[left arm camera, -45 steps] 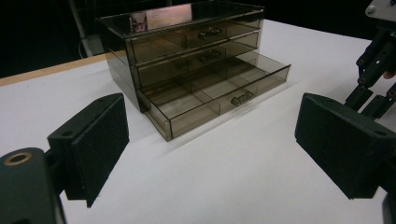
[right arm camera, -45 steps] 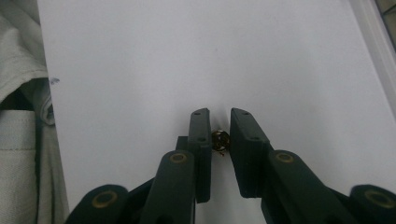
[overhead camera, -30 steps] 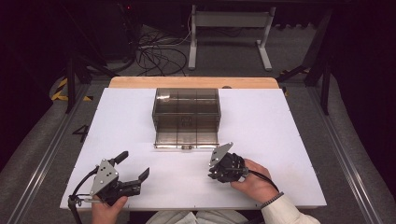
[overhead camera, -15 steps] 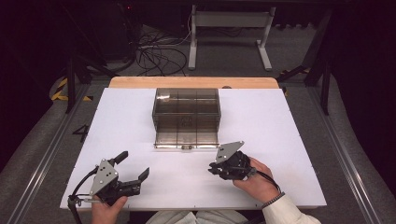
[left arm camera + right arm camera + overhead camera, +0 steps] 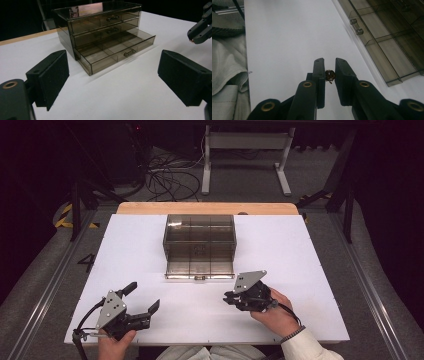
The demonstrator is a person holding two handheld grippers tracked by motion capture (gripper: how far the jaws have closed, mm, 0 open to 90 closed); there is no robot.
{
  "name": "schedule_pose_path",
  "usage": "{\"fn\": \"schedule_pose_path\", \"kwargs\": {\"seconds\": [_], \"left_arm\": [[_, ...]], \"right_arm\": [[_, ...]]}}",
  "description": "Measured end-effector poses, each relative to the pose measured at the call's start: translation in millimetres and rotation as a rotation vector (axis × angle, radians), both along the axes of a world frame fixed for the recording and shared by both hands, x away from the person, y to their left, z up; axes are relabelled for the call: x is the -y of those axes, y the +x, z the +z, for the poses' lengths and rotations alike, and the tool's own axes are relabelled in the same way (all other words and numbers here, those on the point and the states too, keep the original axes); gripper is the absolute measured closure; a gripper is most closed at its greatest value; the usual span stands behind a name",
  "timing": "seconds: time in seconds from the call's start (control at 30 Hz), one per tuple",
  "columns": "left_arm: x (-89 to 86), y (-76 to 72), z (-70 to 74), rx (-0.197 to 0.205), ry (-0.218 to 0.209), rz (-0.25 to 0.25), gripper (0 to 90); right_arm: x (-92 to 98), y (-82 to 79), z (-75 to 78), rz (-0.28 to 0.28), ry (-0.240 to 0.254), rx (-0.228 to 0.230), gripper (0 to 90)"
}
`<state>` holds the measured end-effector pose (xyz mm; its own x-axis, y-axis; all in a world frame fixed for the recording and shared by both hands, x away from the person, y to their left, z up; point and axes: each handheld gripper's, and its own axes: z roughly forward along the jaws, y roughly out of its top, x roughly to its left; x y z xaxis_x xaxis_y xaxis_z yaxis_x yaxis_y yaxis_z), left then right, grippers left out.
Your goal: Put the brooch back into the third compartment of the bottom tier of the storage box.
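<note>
A dark room surrounds a white tabletop with a wooden strip along its far edge; cables lie on the floor beyond it and a metal stand rises further back. Near the middle of the far edge sits a smoky see-through drawer box with three drawers stacked one above the other. Its bottom drawer is pulled out toward the person, showing divided compartments and a small handle on its front; the two upper drawers are pushed in.

The right gripper is near the front edge of the tabletop, right of centre, held in a hand whose sleeve cuff shows at the bottom of the high view. Its jaws are drawn in tight on a small, round, brownish bead-like thing, pinched between the pads just above the white surface. In the right gripper view the open drawer lies close by on the right, with its handle near the jaws. From the left gripper view this gripper's tips show at the upper right edge.

The left gripper rests near the front left corner of the tabletop, its jaws spread wide with nothing between the pads, pointing toward the drawer box, well apart from it
</note>
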<state>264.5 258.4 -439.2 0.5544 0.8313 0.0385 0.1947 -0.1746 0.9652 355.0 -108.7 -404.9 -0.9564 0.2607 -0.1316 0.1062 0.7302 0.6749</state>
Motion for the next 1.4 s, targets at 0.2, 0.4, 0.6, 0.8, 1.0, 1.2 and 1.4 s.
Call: {"fn": "schedule_pose_path", "kwargs": {"seconds": [0.2, 0.4, 0.6, 0.8, 1.0, 1.2, 1.4], "left_arm": [[0.4, 0.5, -0.4, -0.002, -0.004, 0.002, 11.1], [0.1, 0.4, -0.4, -0.002, -0.004, 0.000, 11.3], [0.9, 0.8, -0.5, -0.001, -0.001, 0.000, 11.3], [0.3, 0.7, -0.6, -0.002, -0.004, 0.000, 11.3], [0.8, 1.1, -0.7, -0.004, 0.002, -0.003, 11.3], [1.2, 1.5, -0.9, -0.005, 0.001, -0.003, 11.3], [1.1, 1.6, -1.0, -0.006, -0.001, -0.004, 11.4]], "right_arm": [[0.6, 0.8, 5.2, -0.004, 0.022, 0.015, 79.0], [1.9, 4.4, 10.5, -0.021, 0.044, 0.013, 79.0], [0.2, 10.0, 19.5, -0.040, 0.057, 0.026, 79.0], [-1.9, 16.4, 27.2, -0.052, 0.075, 0.031, 79.0], [-1.5, 24.5, 29.2, -0.106, 0.096, 0.025, 78.9], [-0.4, 30.4, 30.1, -0.129, 0.155, 0.053, 79.0], [-0.5, 38.9, 28.0, -0.164, 0.190, 0.082, 79.0]]}}
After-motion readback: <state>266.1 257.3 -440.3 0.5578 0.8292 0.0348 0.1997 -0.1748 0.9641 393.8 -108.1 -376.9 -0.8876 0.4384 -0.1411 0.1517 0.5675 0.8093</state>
